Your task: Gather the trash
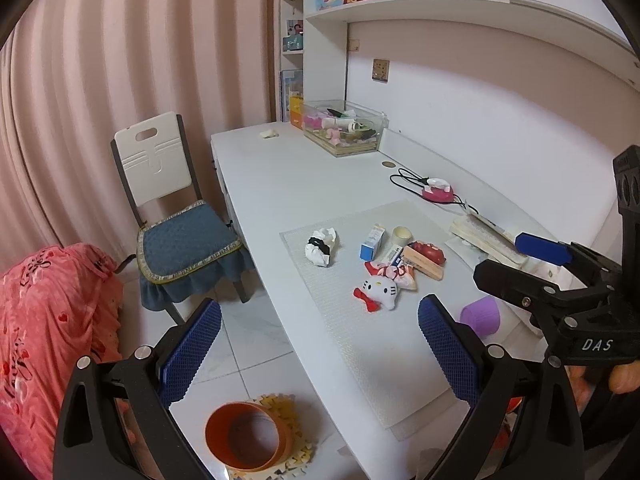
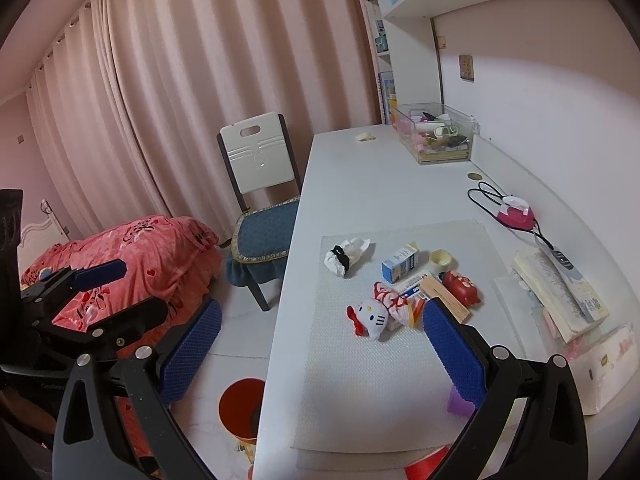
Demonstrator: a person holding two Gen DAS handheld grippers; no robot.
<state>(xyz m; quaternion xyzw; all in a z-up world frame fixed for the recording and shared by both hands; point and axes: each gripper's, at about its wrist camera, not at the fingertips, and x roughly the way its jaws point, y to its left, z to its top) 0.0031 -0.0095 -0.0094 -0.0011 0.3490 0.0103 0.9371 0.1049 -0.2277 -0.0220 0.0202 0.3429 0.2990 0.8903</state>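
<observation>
Two black handheld grippers with blue ridged pads hover over the near edge of a white table (image 1: 288, 176). The left gripper (image 1: 320, 350) has its jaws spread wide and holds nothing. The right gripper (image 2: 322, 350) is likewise wide open and empty.

A pale woven mat (image 2: 360, 380) lies on the table, and the landmark on it is a Hello Kitty plush (image 2: 370, 316) with a red bow. Beyond the plush and to its left sits a crumpled white tissue (image 2: 346, 258) with a black band across it. Beyond the plush to the right stands a small blue and white carton (image 2: 400, 266), with a cream tape roll (image 2: 440, 260) beside it. Touching the plush's right side is a heap of small packets, a wooden block (image 2: 446, 300) and a red toy (image 2: 462, 286).

On the floor, below the table edge nearest the plush, stands an orange waste bin (image 1: 244, 436), its mouth open. Farther back from the plush, a white chair (image 1: 160, 160) with a blue cushion stands against pink curtains.
</observation>
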